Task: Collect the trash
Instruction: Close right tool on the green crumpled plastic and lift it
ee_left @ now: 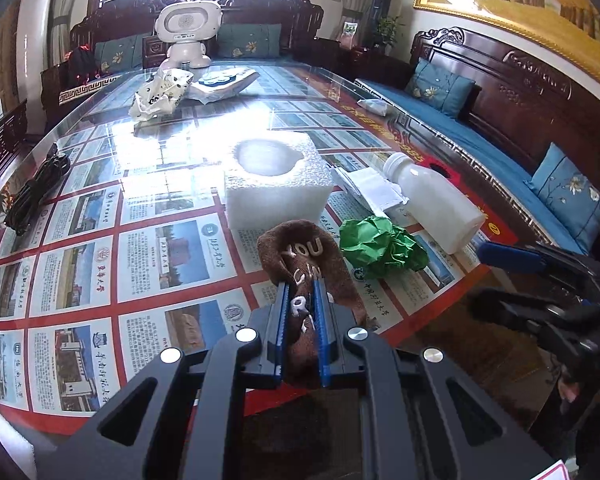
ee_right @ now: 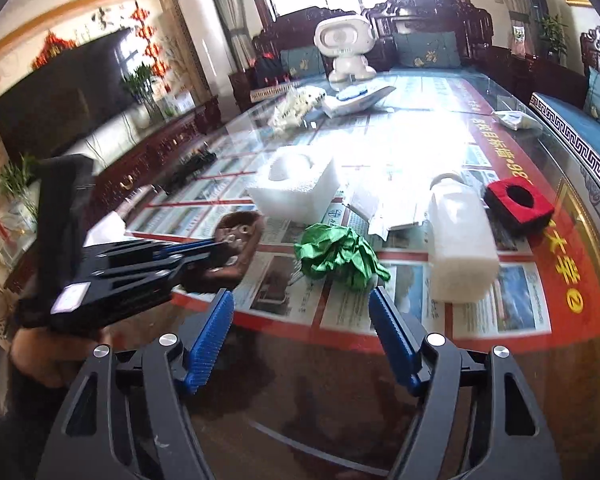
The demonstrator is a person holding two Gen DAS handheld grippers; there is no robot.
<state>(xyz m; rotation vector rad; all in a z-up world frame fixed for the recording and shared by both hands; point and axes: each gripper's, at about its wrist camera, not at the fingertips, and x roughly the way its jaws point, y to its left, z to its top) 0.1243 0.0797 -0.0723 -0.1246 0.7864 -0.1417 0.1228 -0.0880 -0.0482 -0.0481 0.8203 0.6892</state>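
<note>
Now brown cloth (ee_left: 308,280) between left fingers (ee_left: 281,320)

The brown sock (ee_left: 300,276) carries white raised letters — "YOU" at its twelve o'clock end, then partly hidden letters, seemingly "CAN" and "R". On the table's red poster border (ee_right: 572,280), toward three o'clock, yellow Chinese characters and a circled "2" — the small print elsewhere is unreadable.

Glossy glass table (ee_left: 100,200); fuzzy brown cloth (ee_left: 300,256); crinkled green paper (ee_right: 336,254); grainy white foam block (ee_left: 278,184).
</note>
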